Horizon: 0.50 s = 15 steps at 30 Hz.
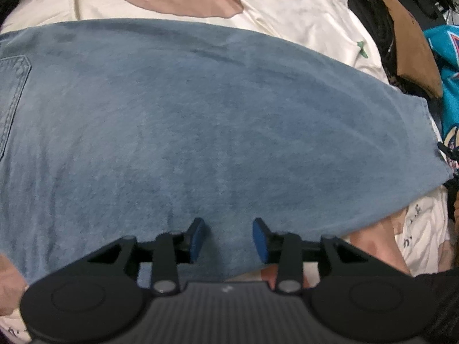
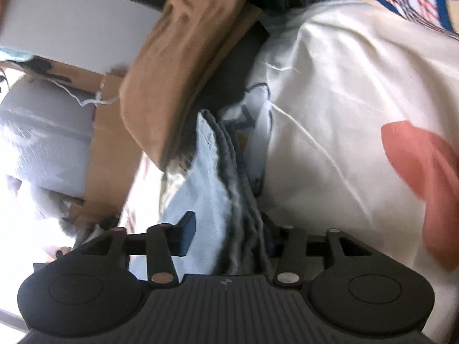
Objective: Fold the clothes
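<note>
Spreading flat beneath the left gripper (image 1: 228, 239), soft faded denim jeans (image 1: 200, 120) show beyond spread, empty jaws. Right gripper (image 2: 229, 236) jaws stand parted around a rumpled, layered denim fold (image 2: 226, 200).

A broad stretch of flat blue jeans (image 1: 200, 120) was left unobstructed ahead of the left gripper (image 1: 229, 239), whose jaws stood apart with nothing between them. Beyond the jeans, open room was offered by the cream bedsheet (image 1: 301, 20). The far right was crowded by a brown folded garment (image 1: 413, 57) and a teal patterned cloth (image 1: 450, 86). The gap of the right gripper (image 2: 229, 236) was filled by a bunched denim edge (image 2: 223, 200). Its way forward was blocked by the brown garment and cardboard boxes (image 2: 109, 154); only the sheet to its right was left free.
</note>
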Each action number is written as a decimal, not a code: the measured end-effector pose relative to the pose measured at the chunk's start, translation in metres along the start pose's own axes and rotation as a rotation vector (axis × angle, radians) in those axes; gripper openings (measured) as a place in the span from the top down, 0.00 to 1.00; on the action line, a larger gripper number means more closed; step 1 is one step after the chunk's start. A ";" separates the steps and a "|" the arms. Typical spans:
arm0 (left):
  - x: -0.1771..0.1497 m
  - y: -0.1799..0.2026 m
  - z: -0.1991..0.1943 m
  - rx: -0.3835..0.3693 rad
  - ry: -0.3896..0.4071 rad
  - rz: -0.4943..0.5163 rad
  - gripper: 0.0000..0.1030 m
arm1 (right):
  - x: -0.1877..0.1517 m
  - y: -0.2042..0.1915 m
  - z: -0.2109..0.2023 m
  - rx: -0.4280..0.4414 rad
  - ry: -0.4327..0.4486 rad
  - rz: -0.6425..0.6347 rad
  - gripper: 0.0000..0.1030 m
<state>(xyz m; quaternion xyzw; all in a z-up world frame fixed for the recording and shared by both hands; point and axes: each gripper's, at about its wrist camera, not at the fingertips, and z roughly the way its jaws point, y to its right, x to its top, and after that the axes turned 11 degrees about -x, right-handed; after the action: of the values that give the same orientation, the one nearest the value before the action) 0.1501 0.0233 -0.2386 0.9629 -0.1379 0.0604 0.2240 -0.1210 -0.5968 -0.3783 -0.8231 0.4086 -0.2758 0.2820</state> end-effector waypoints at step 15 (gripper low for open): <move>0.003 0.001 -0.006 0.020 -0.002 -0.007 0.60 | 0.025 -0.011 0.041 0.011 -0.147 -0.121 0.53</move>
<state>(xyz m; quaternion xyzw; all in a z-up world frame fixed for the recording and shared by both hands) 0.1521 0.0248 -0.2329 0.9656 -0.1343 0.0601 0.2146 -0.0744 -0.6020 -0.3937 -0.8628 0.3348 -0.2333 0.2985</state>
